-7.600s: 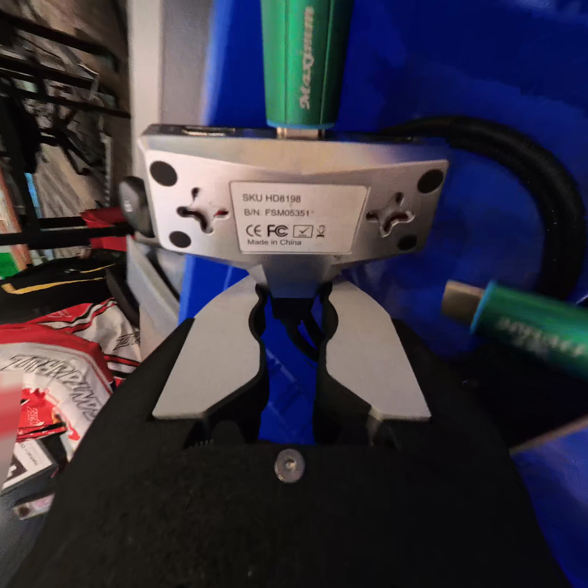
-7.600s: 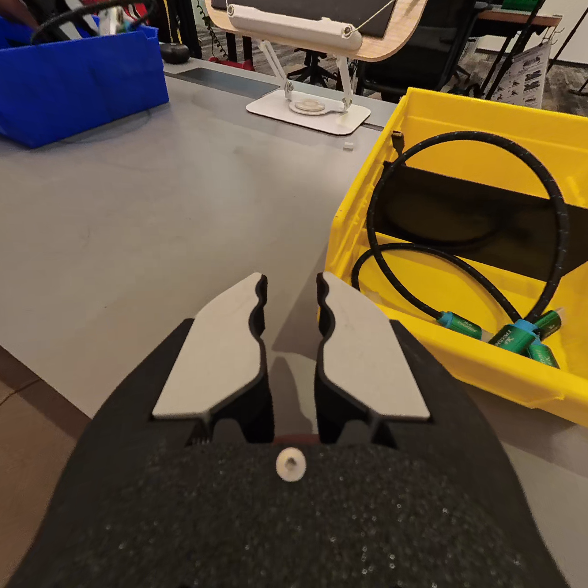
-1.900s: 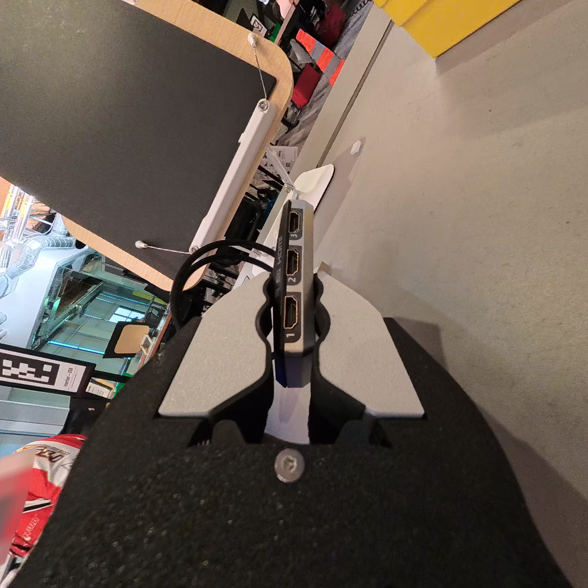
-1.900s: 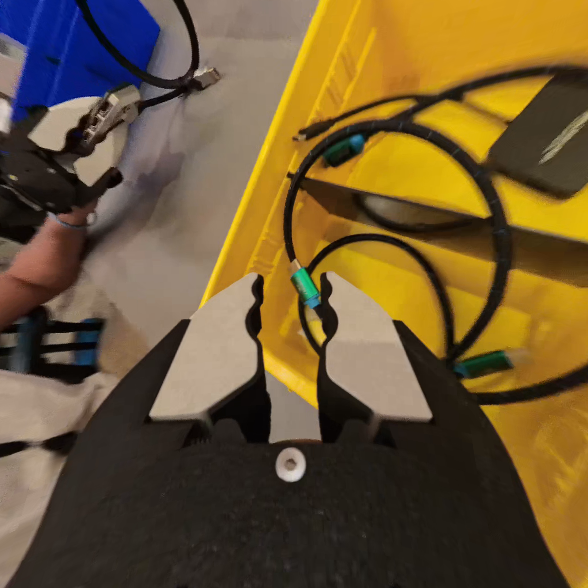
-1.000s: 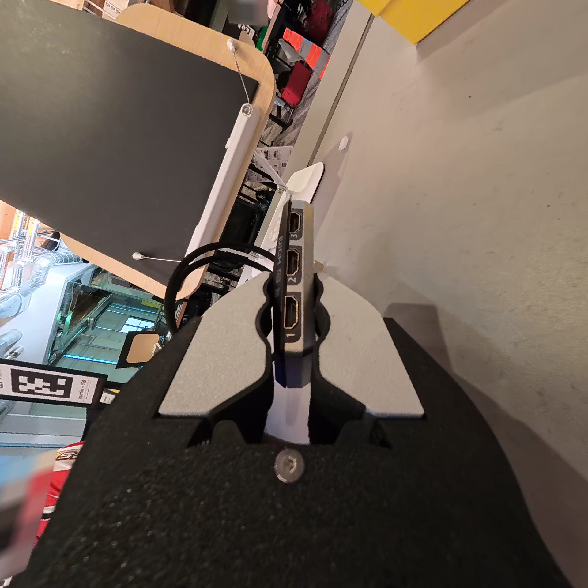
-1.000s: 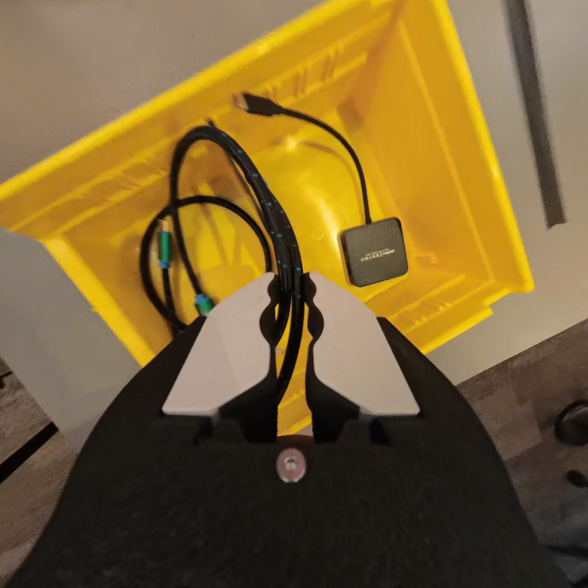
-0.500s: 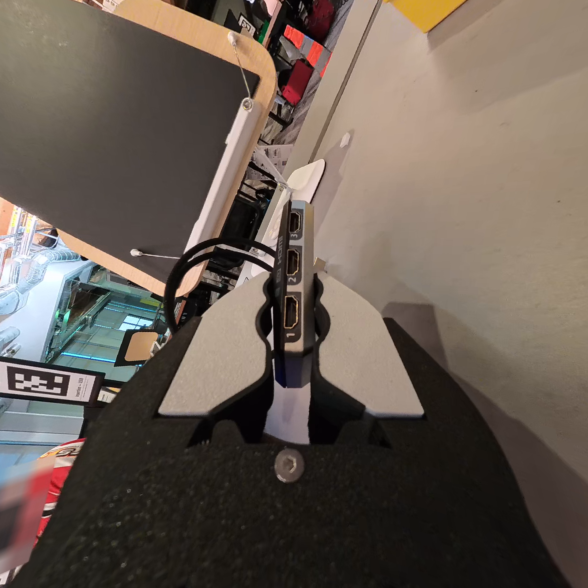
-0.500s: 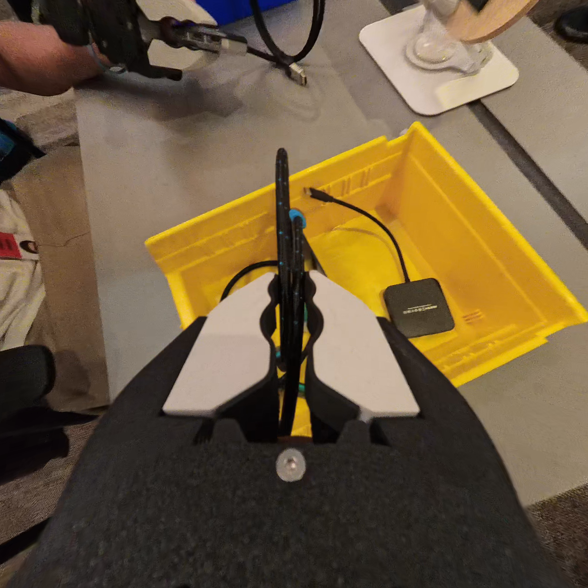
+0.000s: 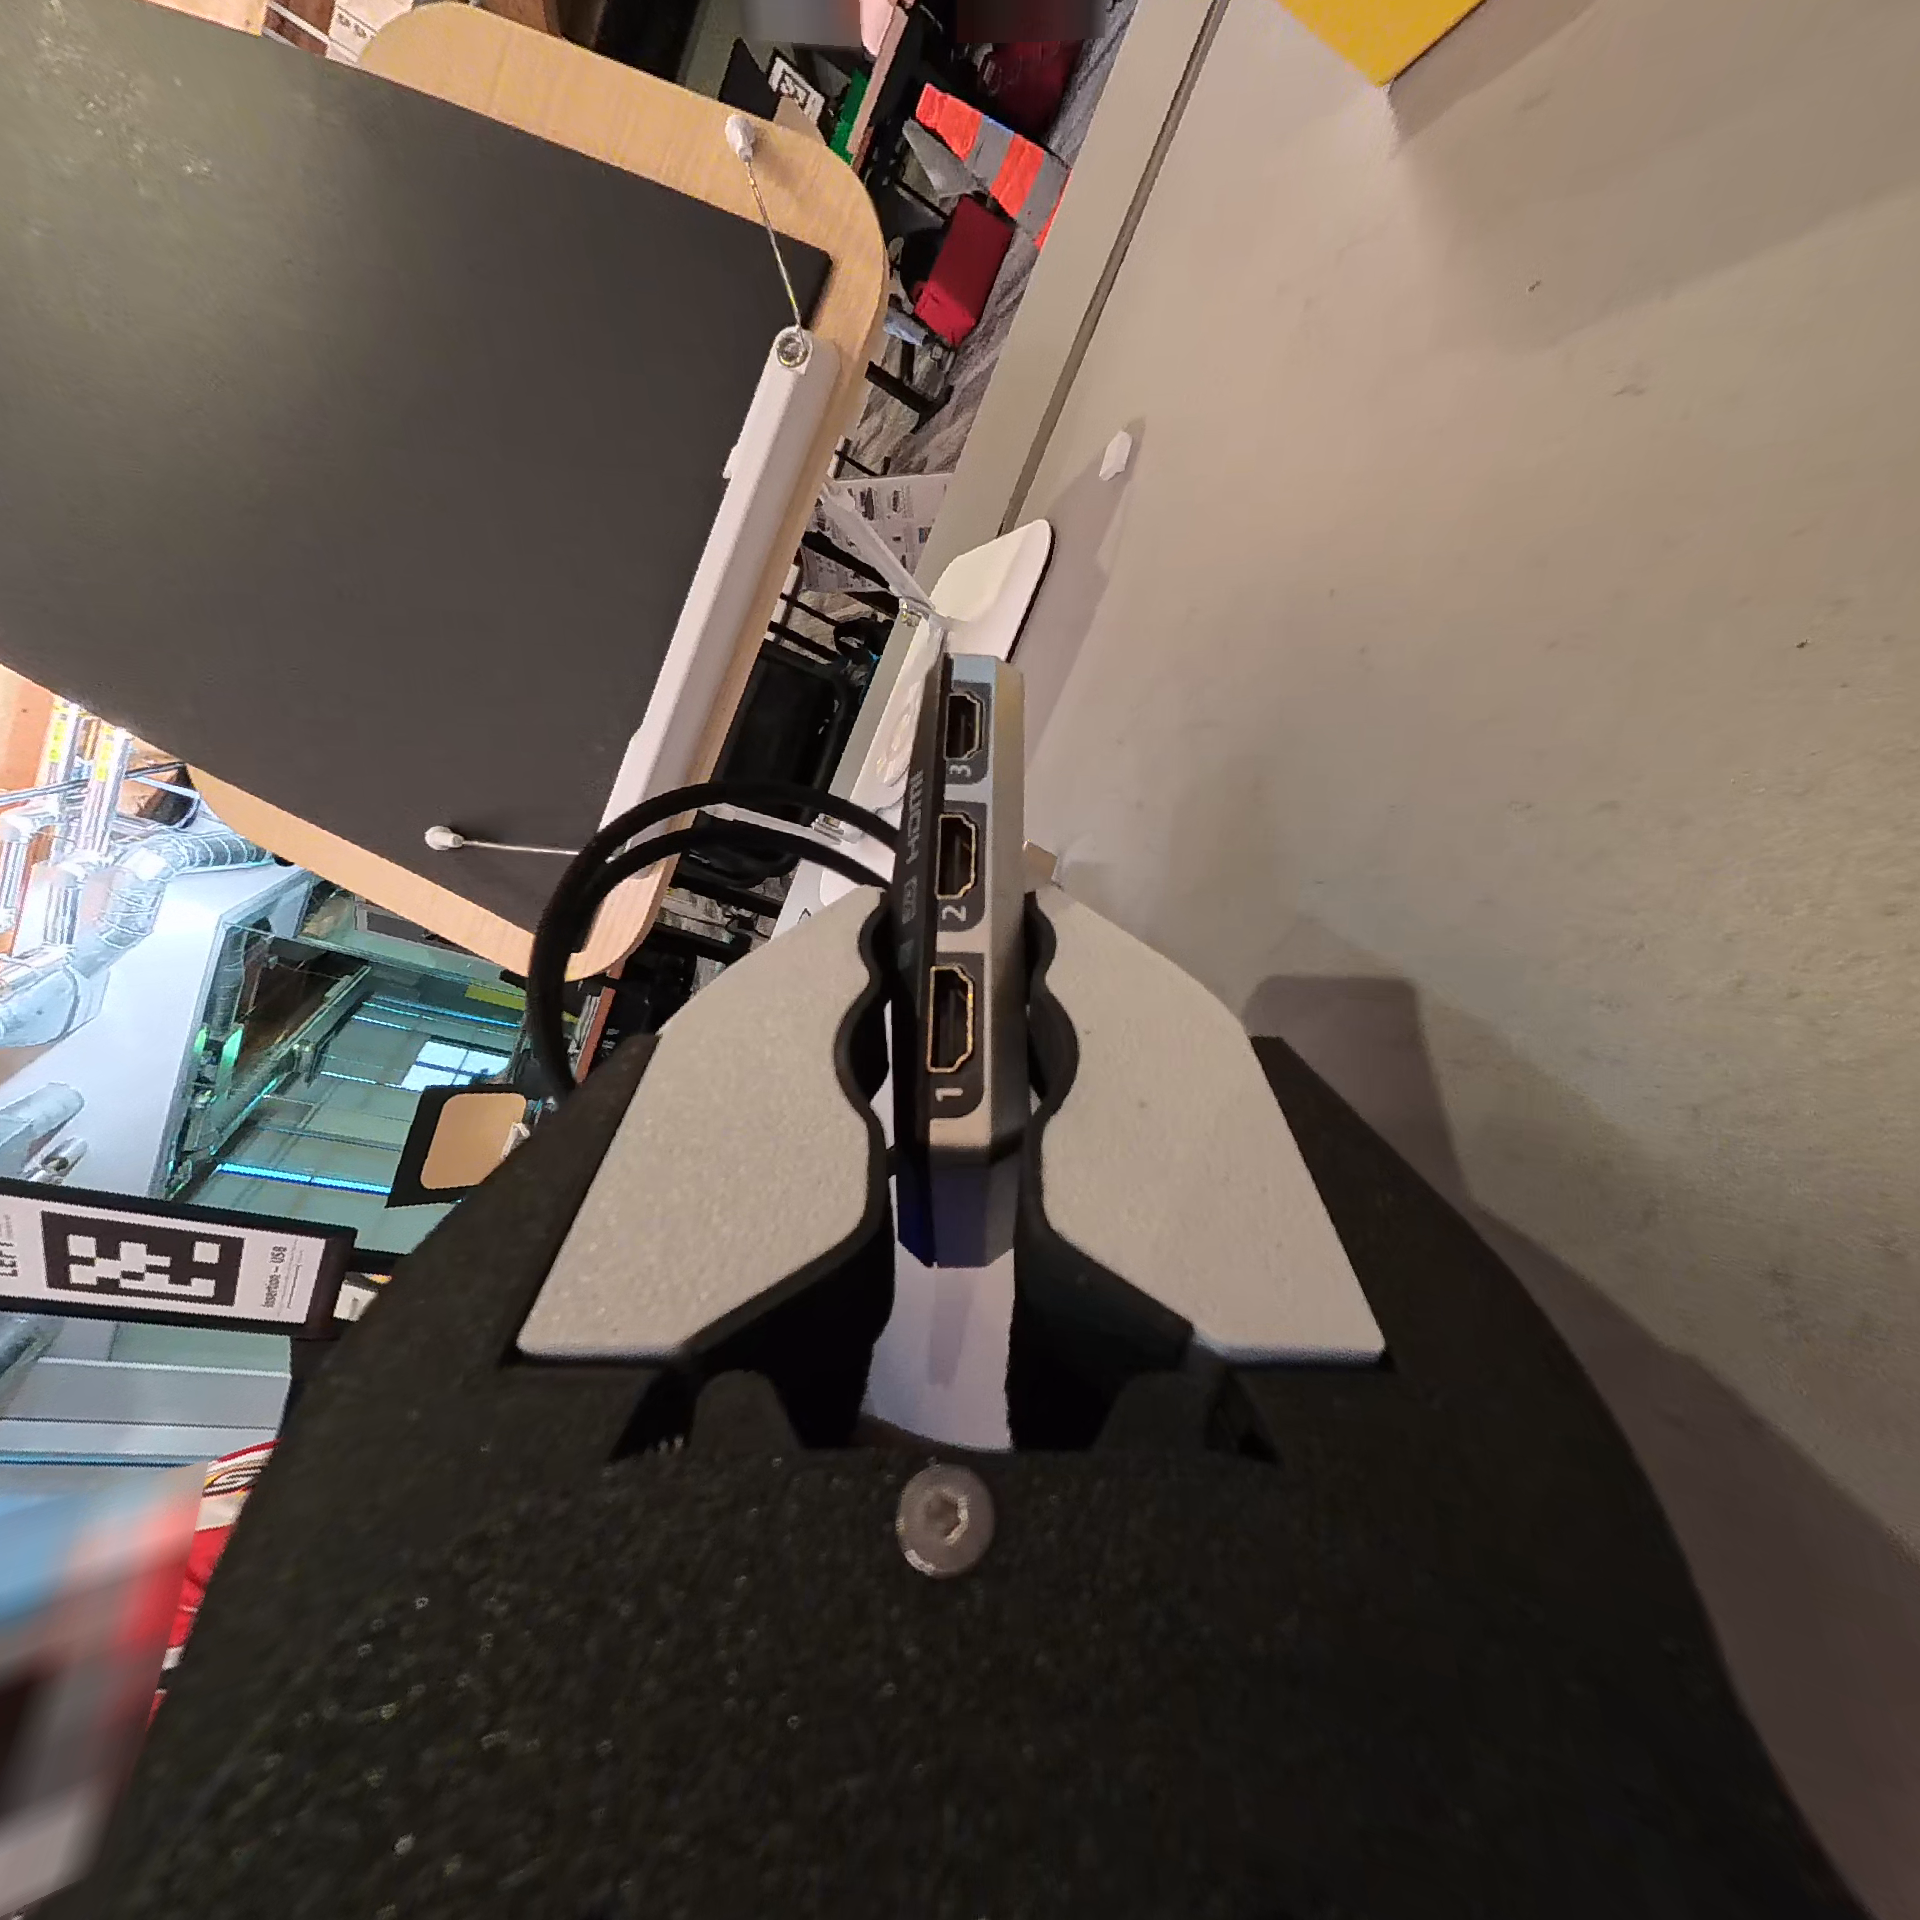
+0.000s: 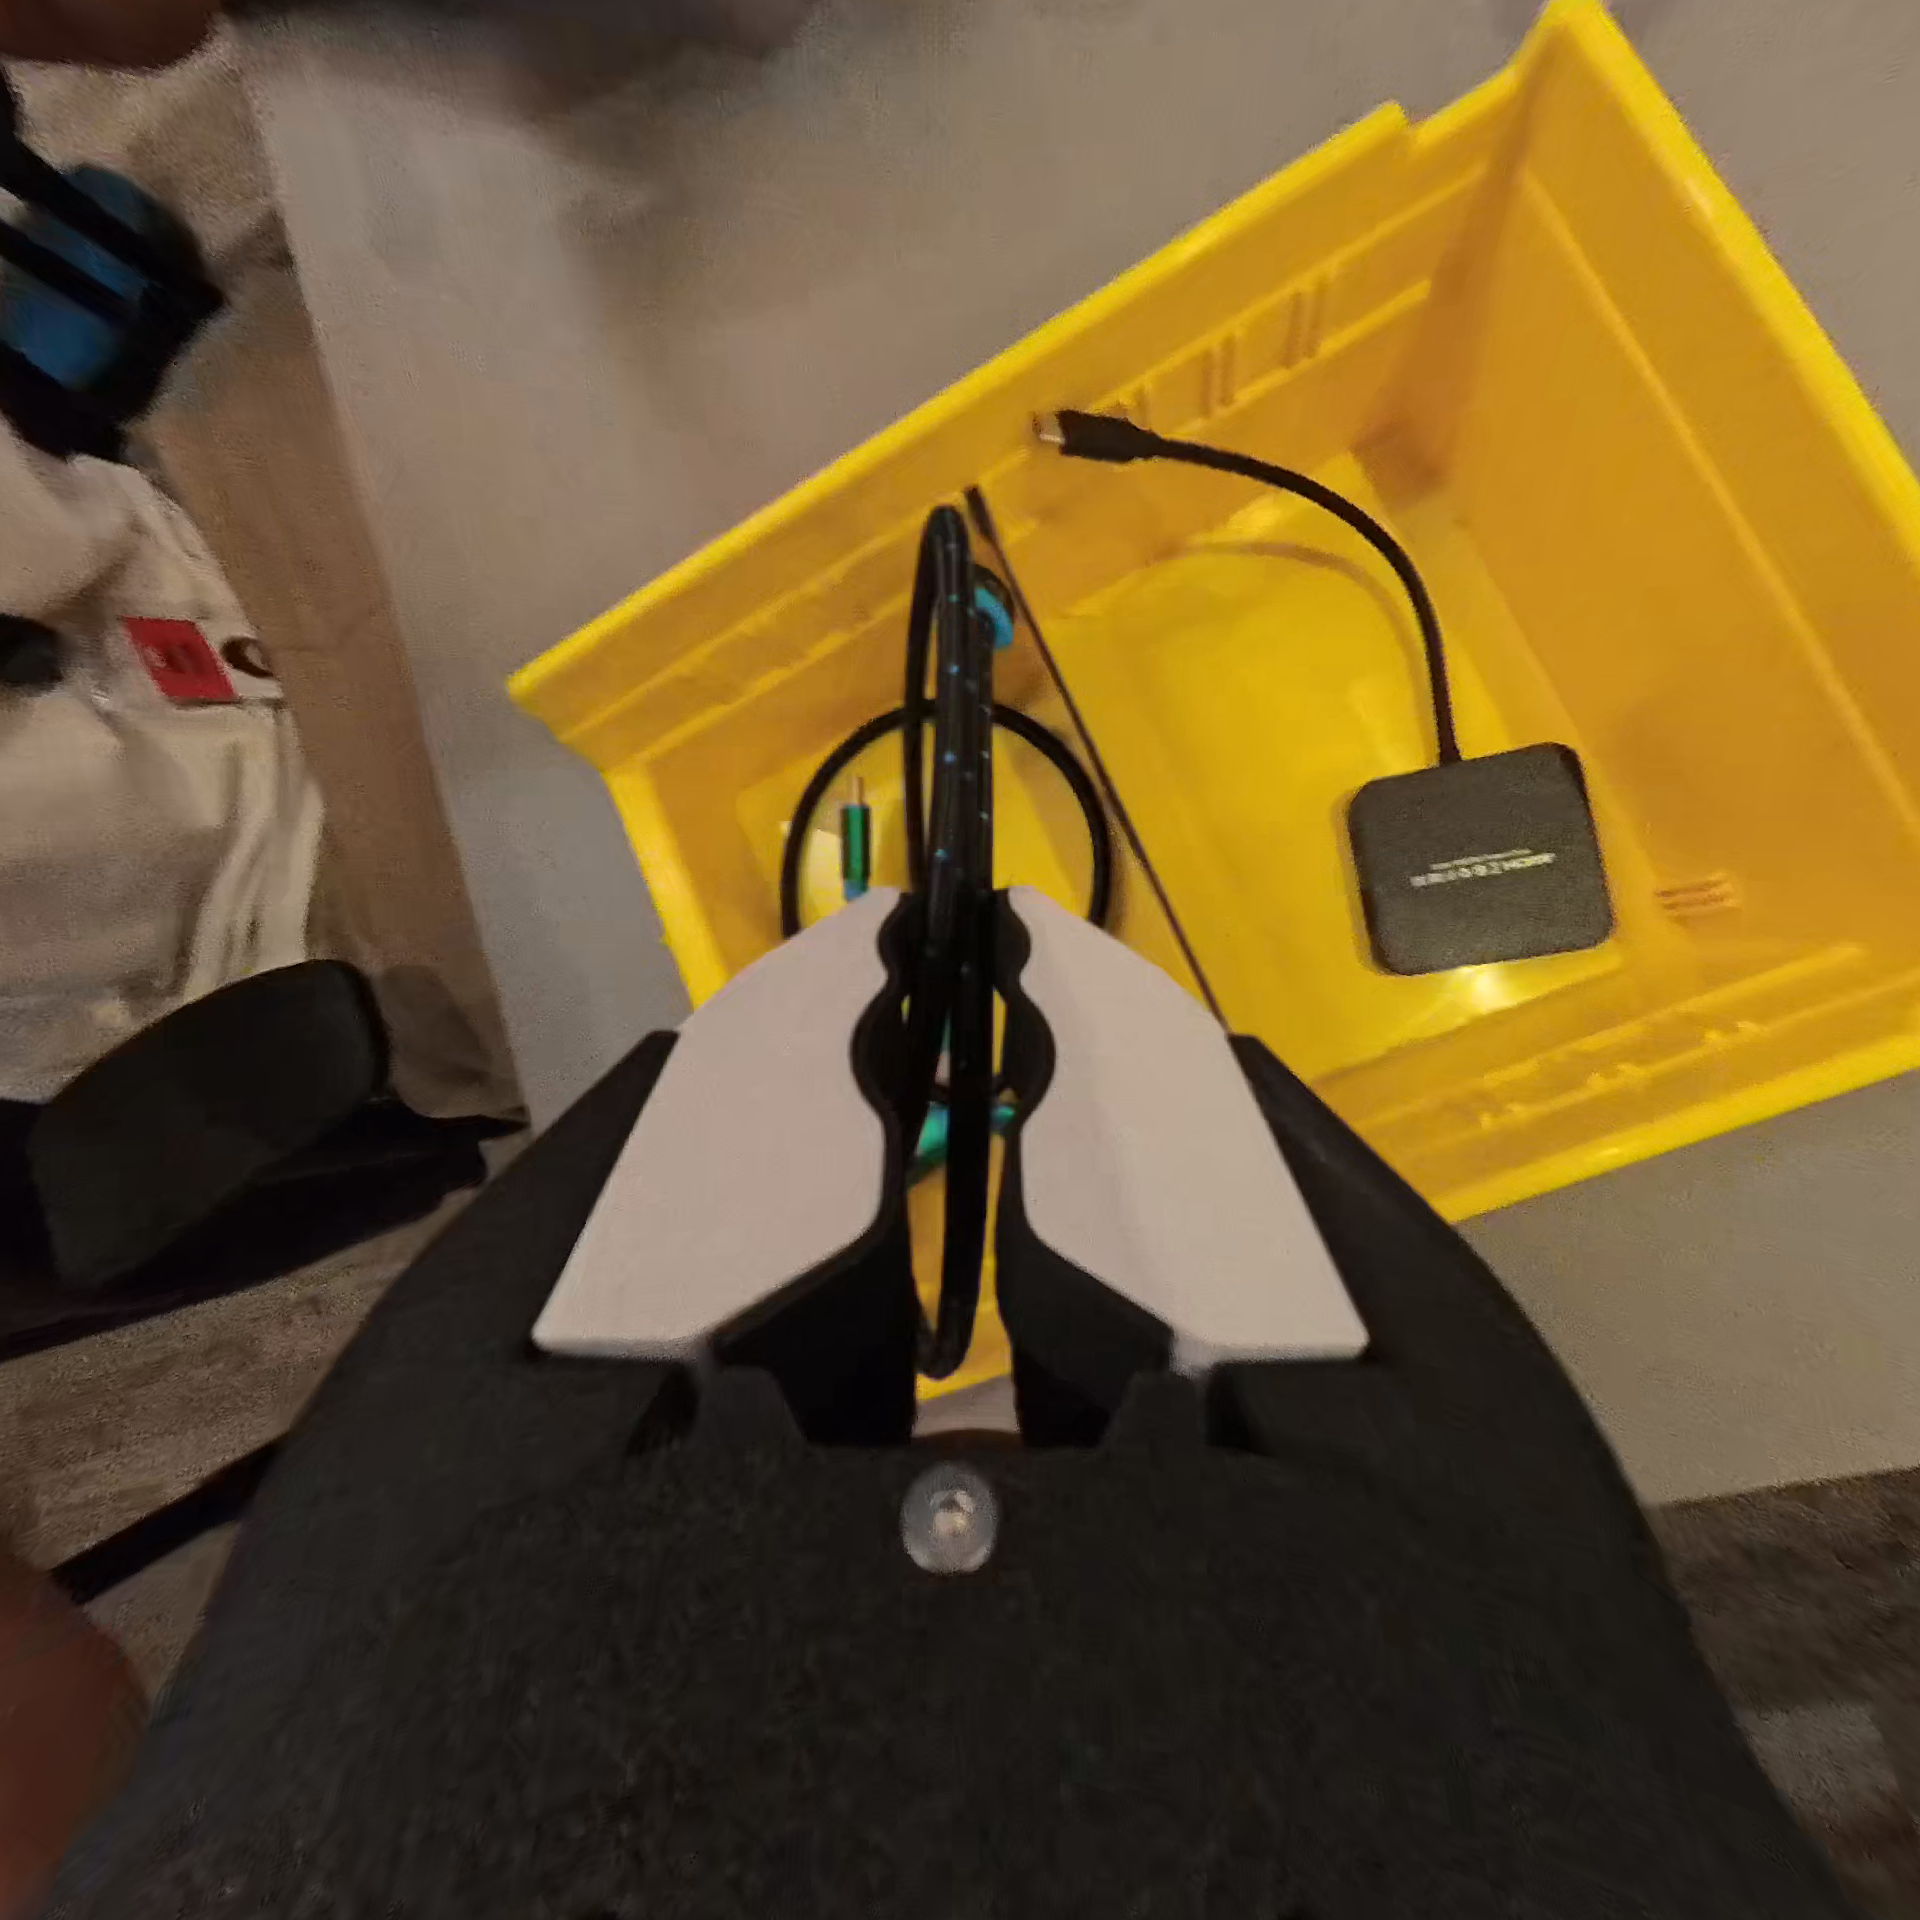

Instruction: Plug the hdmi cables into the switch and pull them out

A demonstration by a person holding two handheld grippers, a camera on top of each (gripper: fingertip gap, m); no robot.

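Right wrist view: your right gripper, jaws clamped on the braided cable, has lifted it above the yellow bin, while your left gripper still pinches the switch, ports empty.

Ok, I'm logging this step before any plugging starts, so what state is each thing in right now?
left gripper: shut on the HDMI switch.
HDMI switch: held edge-on, all three visible ports empty.
right gripper: shut on the braided HDMI cable.
braided HDMI cable: looped, pinched between the fingers, not plugged in.
yellow bin: open.
square black adapter: lying in the bin, lead unplugged.
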